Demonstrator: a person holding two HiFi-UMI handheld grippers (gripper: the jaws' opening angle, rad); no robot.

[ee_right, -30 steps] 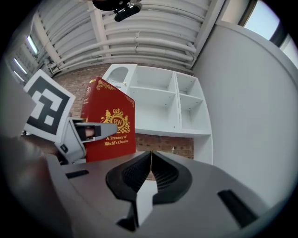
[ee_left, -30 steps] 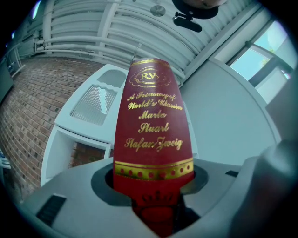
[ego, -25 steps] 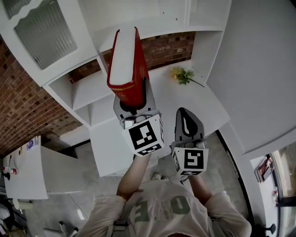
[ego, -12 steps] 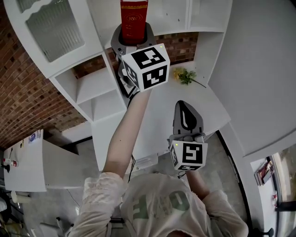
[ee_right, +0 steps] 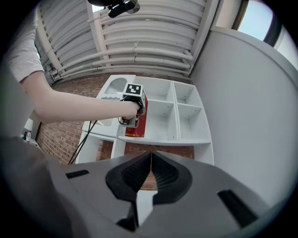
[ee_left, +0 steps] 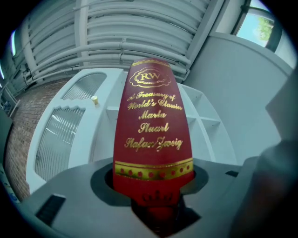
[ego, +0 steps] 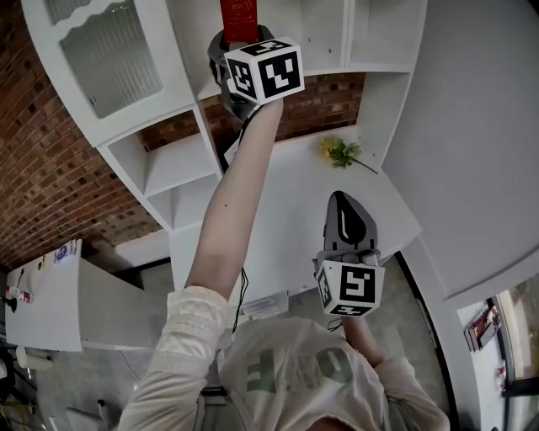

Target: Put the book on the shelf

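Observation:
A red book [ee_left: 153, 135] with gold lettering on its spine stands upright between the jaws of my left gripper [ee_left: 156, 207], which is shut on its lower end. In the head view the left gripper [ego: 240, 42] is raised high, and the book [ego: 238, 12] is cut off by the frame's top edge. From the right gripper view the book [ee_right: 140, 124] is in the left compartment of the white shelf [ee_right: 186, 139], low over its board; whether it touches I cannot tell. My right gripper [ego: 341, 206] hangs lower, shut and empty, jaws [ee_right: 150, 160] together.
A yellow flower [ego: 340, 153] lies on the white counter [ego: 286, 202] below the shelf. A cabinet door with ribbed glass [ego: 109, 50] is left of the shelf. Brick wall [ego: 50, 185] lies behind. Another white table [ego: 50, 307] stands at the far left.
The left arm has lifted the book from chest height up into the shelf, turning its spine toward me. The right gripper has hardly moved.

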